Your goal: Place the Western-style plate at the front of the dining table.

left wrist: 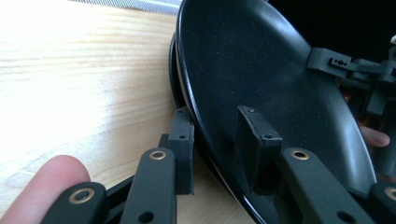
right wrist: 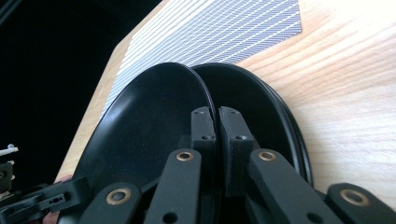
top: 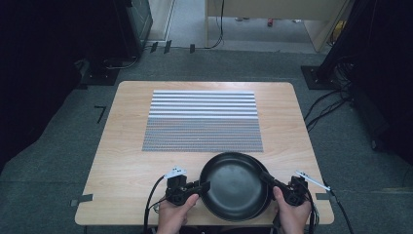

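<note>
While both grippers clamp it, top black plate (top: 234, 184) tilted

Grey carpet floor (top: 58, 161) all round, short pile. Light wood table (top: 122, 161) with rounded corners; grain runs side to side, bright glare on it in the left gripper view. Striped grey-and-white placemat (top: 202, 121) lies flat on the far half. Dark drapes or equipment at both side edges, too dark to tell. Black cables (top: 326, 105) trail over the carpet at right. Pale wood furniture panels (top: 272, 9) at the far end. Tape marks (top: 100, 113) on the floor left of the table.
</note>
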